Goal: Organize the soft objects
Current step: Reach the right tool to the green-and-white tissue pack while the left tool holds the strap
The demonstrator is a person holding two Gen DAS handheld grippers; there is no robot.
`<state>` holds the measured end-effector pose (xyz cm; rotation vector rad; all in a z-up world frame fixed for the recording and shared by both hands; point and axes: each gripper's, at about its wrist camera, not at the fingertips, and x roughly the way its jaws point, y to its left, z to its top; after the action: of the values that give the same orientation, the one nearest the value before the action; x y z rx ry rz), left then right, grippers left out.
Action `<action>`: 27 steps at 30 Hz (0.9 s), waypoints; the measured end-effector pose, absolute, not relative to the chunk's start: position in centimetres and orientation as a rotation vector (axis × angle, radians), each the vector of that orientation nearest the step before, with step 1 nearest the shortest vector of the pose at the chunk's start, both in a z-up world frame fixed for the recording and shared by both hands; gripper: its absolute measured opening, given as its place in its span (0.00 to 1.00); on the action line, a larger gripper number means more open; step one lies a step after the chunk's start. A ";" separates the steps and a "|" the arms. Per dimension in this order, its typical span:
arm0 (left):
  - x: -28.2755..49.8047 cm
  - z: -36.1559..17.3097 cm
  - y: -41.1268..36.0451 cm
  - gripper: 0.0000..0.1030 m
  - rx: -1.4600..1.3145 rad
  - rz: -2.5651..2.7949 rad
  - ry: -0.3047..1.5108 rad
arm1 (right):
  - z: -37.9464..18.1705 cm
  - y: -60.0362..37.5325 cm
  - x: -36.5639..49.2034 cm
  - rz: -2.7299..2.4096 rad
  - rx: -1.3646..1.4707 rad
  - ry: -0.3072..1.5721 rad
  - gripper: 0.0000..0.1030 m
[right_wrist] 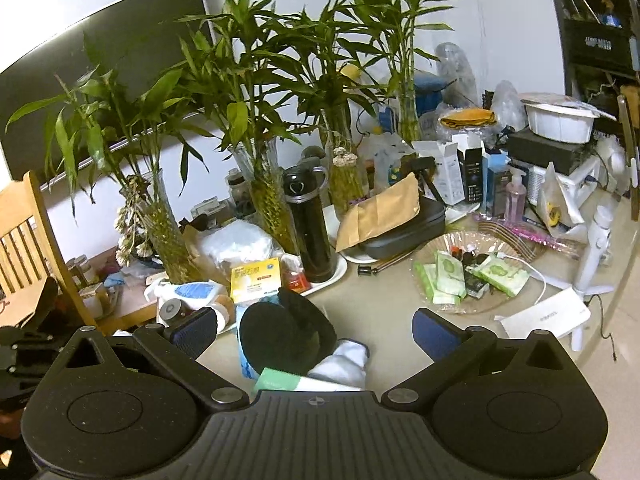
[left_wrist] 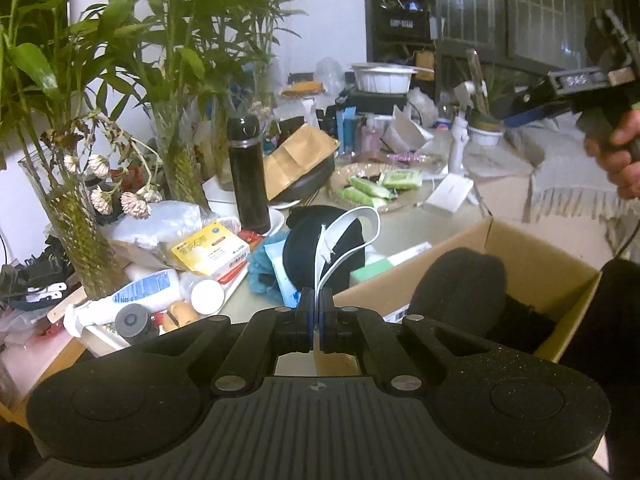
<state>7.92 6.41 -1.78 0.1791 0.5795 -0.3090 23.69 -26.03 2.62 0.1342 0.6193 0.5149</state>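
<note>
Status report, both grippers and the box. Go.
Left gripper shut on white strap, beside cardboard box. Right gripper open above black cap, holding nothing. Dark soft item already in box. Clutter crowds the table.

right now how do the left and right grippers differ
The left gripper has its jaws closed on a white strap looped up from a black cap; the right gripper has its jaws spread wide and holds nothing. The left sits beside the cardboard box, while the right hangs over the cap and a white sock on the table. Both have blue finger pads.
</note>
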 end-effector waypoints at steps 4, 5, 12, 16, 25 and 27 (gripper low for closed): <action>7.6 -1.5 6.9 0.02 0.143 -0.296 0.578 | 1.8 -25.8 24.4 0.515 0.133 0.631 1.00; 7.5 -1.4 7.0 0.02 0.136 -0.292 0.580 | 1.5 -25.7 24.6 0.517 0.130 0.639 1.00; 6.5 -1.1 7.9 0.02 0.106 -0.261 0.582 | -0.1 -25.1 26.0 0.522 0.112 0.676 1.00; 5.9 -0.6 8.1 0.02 0.093 -0.257 0.574 | -0.1 -24.8 26.8 0.549 0.091 0.681 1.00; 5.0 -0.7 8.3 0.02 0.077 -0.256 0.573 | -1.4 -24.4 29.6 0.567 0.120 0.764 1.00; 4.8 -0.8 8.2 0.02 0.078 -0.257 0.573 | -2.3 -24.1 30.3 0.567 0.131 0.814 1.00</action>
<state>4.80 8.24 -0.76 0.0783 0.5728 -0.2571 30.29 -24.07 -2.25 0.1314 0.8141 0.5672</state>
